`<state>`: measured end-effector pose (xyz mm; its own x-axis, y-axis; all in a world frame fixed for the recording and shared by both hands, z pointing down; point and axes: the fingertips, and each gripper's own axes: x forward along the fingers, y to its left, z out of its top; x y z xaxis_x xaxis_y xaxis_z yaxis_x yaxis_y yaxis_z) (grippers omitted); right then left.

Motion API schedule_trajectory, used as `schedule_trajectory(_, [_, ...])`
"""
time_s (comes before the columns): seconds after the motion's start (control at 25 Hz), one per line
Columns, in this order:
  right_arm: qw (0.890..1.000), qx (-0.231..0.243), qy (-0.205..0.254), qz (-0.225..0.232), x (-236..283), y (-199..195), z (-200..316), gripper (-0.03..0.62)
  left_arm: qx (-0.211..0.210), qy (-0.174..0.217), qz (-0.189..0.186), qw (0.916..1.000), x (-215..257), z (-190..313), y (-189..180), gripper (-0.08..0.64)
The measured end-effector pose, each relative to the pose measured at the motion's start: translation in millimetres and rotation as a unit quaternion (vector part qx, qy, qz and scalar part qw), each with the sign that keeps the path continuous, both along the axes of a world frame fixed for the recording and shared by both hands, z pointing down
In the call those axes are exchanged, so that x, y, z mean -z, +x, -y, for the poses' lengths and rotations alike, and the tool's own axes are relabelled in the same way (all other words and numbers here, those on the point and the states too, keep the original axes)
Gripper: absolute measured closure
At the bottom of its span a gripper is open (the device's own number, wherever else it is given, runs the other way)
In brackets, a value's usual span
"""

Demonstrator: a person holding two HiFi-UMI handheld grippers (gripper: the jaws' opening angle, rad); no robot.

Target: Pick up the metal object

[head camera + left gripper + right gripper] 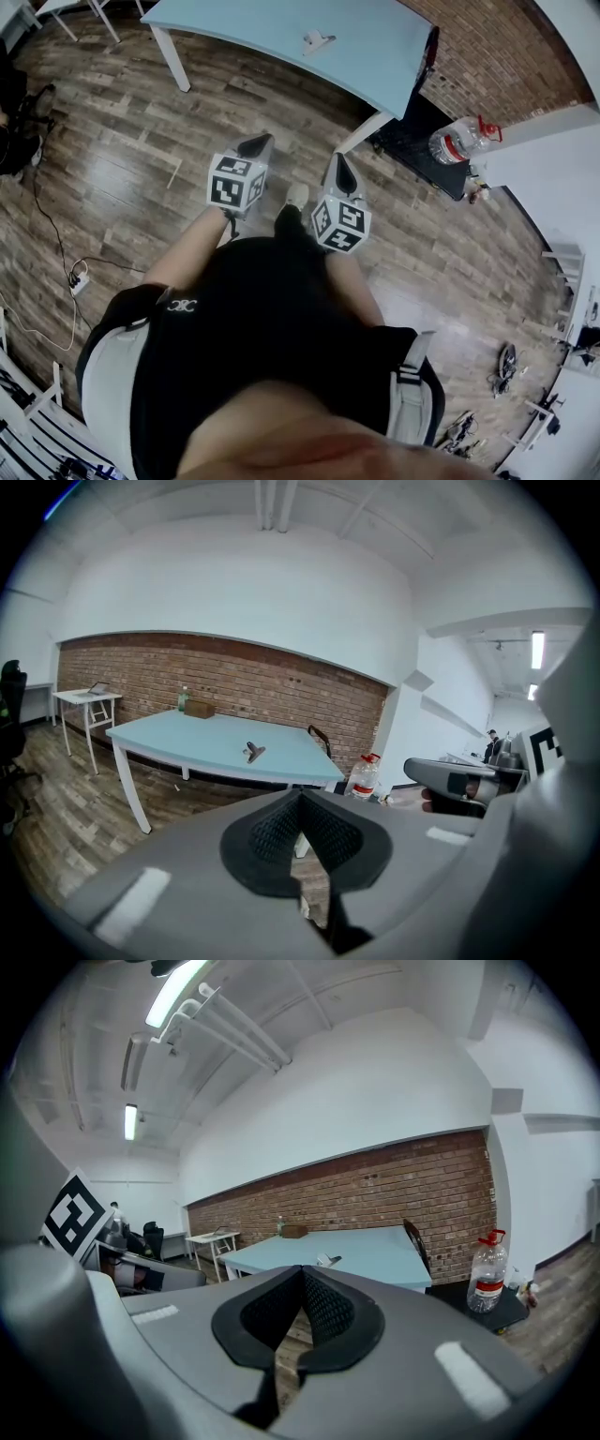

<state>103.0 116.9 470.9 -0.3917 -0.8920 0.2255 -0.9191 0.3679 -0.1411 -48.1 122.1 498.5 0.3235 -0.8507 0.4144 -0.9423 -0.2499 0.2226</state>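
A small metal clip-like object lies on the light blue table, far ahead of both grippers. It also shows in the left gripper view, metal object, and in the right gripper view, metal object, small and distant. My left gripper and right gripper hang side by side over the wooden floor, well short of the table. Both are shut with nothing between their pads: left gripper, right gripper.
A water bottle stands on a black platform right of the table, and a black chair sits behind the table's far corner. A brown box rests at the table's far end. A power strip with cables lies on the floor at left.
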Motion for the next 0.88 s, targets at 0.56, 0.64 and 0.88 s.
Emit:
schedule_trajectory(0.56, [0.999,0.040,0.004,0.005,1.2,-25.5,180.4,0.577,0.028,-0.011,0.017,0.9994,-7.6,160.4,-17.9,0.560])
schedule_trajectory(0.64, [0.999,0.045,-0.002,0.003,-0.3,-26.3,204.8,0.577,0.033,-0.021,0.011,0.9992,-11.4,186.4,-18.2,0.560])
schedule_trajectory(0.88, [0.998,0.053,-0.019,0.009,-5.8,-15.4,271.4,0.578,0.039,-0.045,0.007,0.9982,-19.9,256.6,-9.3,0.560])
